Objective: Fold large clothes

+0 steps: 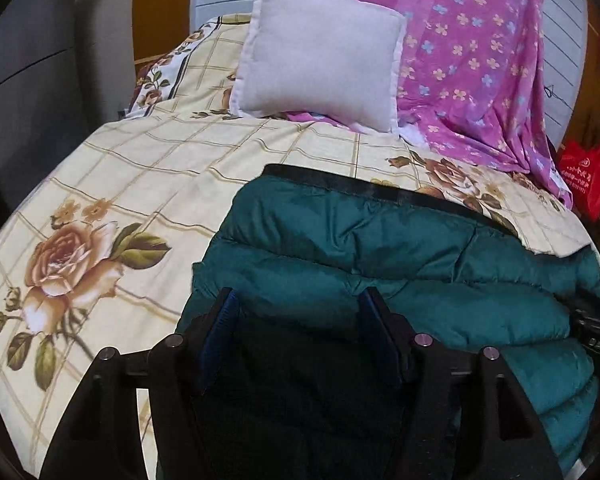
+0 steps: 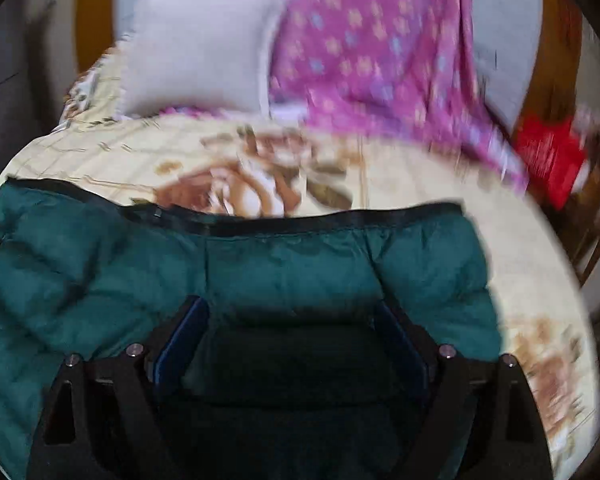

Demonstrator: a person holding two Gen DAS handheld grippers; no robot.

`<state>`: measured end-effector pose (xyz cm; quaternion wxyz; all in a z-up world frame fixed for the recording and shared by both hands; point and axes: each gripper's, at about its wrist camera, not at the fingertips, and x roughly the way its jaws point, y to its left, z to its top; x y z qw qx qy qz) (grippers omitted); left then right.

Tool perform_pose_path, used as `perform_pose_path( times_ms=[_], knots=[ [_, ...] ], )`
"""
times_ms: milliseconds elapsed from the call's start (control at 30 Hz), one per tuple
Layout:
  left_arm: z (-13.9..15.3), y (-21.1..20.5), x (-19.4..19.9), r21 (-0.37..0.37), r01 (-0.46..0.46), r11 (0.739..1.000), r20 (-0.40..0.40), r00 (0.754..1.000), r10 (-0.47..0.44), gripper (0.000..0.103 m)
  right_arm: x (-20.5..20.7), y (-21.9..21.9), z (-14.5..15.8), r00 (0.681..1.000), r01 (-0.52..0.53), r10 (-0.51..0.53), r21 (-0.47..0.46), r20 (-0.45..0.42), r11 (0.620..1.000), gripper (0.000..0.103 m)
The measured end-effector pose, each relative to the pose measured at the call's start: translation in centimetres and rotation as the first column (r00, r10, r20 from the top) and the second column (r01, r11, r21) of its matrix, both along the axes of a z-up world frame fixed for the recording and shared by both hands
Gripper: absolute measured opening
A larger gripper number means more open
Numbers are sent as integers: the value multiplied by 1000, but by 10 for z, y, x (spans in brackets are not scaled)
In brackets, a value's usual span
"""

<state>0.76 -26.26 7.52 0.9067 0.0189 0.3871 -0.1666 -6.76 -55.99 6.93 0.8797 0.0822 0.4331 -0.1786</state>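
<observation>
Teal quilted puffer jacket (image 1: 400,264) spread on the rose-print bedsheet (image 1: 112,184), long axis crosswise, black-trimmed edge (image 2: 300,216) toward the grey pillow (image 1: 320,52). Puffy, glossy, stitched in horizontal tubes. Left gripper (image 1: 298,312) and right gripper (image 2: 292,316) both spread wide over the fabric, gripping nothing.

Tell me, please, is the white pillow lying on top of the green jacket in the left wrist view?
No, the white pillow leans up at the far end of the bed, apart from the green jacket, with bare floral sheet between them.
</observation>
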Motion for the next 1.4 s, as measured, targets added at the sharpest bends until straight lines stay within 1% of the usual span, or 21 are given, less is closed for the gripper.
perform_pose_path(
  times_ms=[67,133,233,333,433,500,533,600,633,700,733,800,867,967,1067,1200,1267,1400],
  knots=[
    [-3,-3,5,4,-2,1000,-10,1000,2,46,4,-6,-7,1000,18,-19,17,9,1000,90],
    [-3,-7,5,21,-5,1000,-9,1000,5,46,7,-6,-11,1000,25,-25,14,-7,1000,90],
    [-2,-7,4,30,-2,1000,-7,1000,2,46,0,-2,-3,1000,14,-14,4,-15,1000,90],
    [-2,-5,2,27,3,1000,-6,1000,-3,46,-23,-2,14,999,8,-9,24,52,1000,90],
    [-3,-6,4,30,1,1000,-11,1000,-1,46,-46,-12,24,995,56,-56,7,81,998,91],
    [-4,-8,5,42,1,999,-9,1000,-1,47,-52,-24,18,992,108,-107,-20,66,994,91],
    [-5,-10,4,50,2,999,-8,1000,-2,47,-52,-31,10,990,132,-132,-6,47,991,91],
    [-5,-12,3,63,2,998,-3,1000,-2,47,-48,-40,-4,989,143,-145,44,25,989,93],
    [-4,-11,3,65,3,998,-5,1000,-2,47,-47,-40,-6,988,150,-151,39,27,988,94],
    [-1,-7,0,53,6,999,-18,1000,-5,47,-46,-35,-3,987,160,-161,14,19,987,94],
    [3,-1,-2,28,7,1000,-28,1000,-6,47,-48,-33,0,986,166,-166,9,25,986,94],
    [11,10,-8,-23,0,1000,-36,999,-1,47,-62,-24,12,983,172,-172,13,70,985,94],
    [16,19,-16,-51,-1,999,-36,999,-1,47,-75,-16,22,984,147,-148,20,104,989,94],
    [20,25,-28,-51,5,999,-27,1000,-7,47,-94,-7,33,982,136,-139,27,131,990,94],
    [17,29,-40,-38,18,999,-27,999,-19,47,-109,-5,33,977,142,-149,59,150,988,94],
    [17,33,-52,-34,18,999,-23,1000,-19,47,-110,-7,16,987,140,-145,68,72,988,94],
    [17,34,-56,-38,17,999,-29,999,-18,47,-115,-7,20,985,144,-150,70,87,987,94],
    [24,39,-67,-39,24,999,-12,1000,-24,47,-129,-5,30,981,142,-155,110,119,984,94]
  ],
)
